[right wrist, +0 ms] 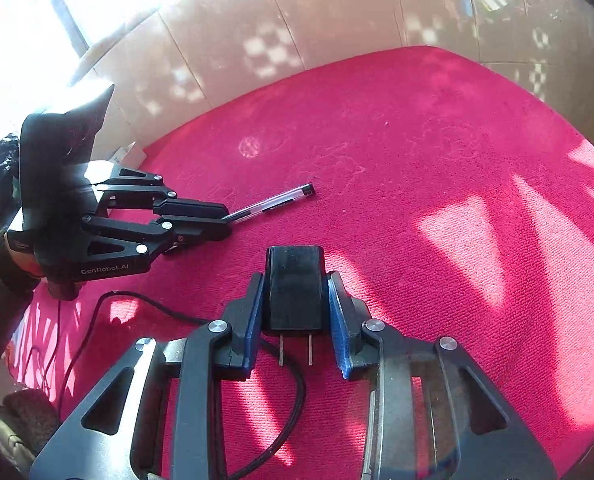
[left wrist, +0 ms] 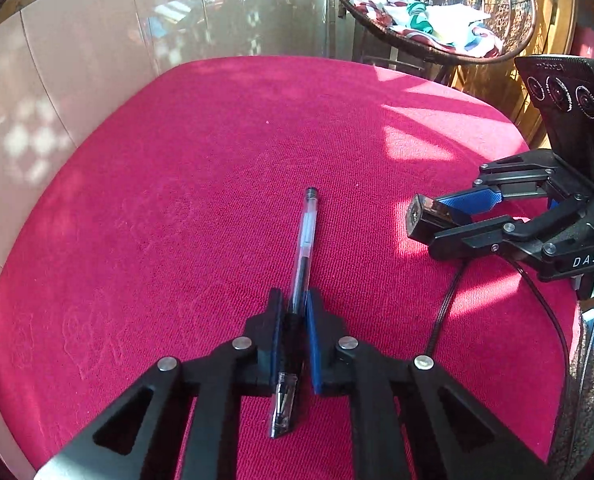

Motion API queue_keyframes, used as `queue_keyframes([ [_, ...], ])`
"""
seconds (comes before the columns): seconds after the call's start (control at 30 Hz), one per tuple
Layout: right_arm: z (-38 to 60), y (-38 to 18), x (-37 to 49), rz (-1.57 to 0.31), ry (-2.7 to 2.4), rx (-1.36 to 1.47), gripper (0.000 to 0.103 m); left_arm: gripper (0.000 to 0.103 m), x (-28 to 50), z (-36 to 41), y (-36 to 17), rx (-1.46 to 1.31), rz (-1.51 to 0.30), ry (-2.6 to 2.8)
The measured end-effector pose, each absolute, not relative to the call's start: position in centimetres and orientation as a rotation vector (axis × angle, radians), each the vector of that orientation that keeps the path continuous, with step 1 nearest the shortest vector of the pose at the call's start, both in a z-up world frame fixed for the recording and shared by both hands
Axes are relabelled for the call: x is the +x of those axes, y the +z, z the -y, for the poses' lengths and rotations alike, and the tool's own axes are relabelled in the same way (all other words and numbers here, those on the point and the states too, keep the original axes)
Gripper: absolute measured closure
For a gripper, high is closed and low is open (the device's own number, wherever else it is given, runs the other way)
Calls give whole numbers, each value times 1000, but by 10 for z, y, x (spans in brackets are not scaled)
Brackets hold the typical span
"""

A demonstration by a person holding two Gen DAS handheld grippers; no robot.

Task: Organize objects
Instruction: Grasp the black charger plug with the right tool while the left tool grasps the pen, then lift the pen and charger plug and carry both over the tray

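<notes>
Left gripper (left wrist: 295, 308) is clamped on a pen (left wrist: 303, 240) near its cap end; gripped so far off-centre, the long barrel could pivot or slip. Right gripper (right wrist: 295, 292) pinches a charger (right wrist: 295, 286), prongs toward the camera; its trailing cable (right wrist: 293, 396) might snag. Below lies pink carpet (left wrist: 201, 152); beyond it floor tiles (left wrist: 77, 52) and a wicker chair (left wrist: 425, 4)

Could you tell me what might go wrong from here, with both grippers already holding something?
The left gripper grips the pen near its tip end, with most of the barrel sticking out forward, so it may pivot or slip when swung. The right gripper holds the charger with its prongs pointing back; a black cable loops just beneath and could snag on the jaws or drag across the red cloth.
</notes>
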State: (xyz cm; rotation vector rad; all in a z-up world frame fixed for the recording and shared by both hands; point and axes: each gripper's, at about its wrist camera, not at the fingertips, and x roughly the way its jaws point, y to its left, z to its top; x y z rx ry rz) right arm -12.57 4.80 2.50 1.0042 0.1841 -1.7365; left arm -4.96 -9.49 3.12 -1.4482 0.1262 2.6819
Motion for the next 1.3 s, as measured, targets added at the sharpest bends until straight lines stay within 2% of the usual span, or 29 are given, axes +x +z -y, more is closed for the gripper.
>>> queue_keyframes([
  [0.07, -47, 25, -126, -189, -1739, 1002, 73, 96, -47, 89, 31, -1450, -134, 2727],
  [0.27, -48, 27, -125, -197, -1754, 996, 73, 96, -27, 80, 35, -1367, 7, 2870],
  [0.5, -53, 34, -118, -193, -1815, 972, 74, 96, 13, 58, 69, -1232, 48, 3124],
  [0.73, -57, 68, -104, -191, -1885, 843, 74, 96, 32, 76, 85, -1200, 147, 3281],
  [1.3, -42, 114, -67, -196, -1860, 708, 74, 96, 77, 86, 114, -1017, 185, 3440],
])
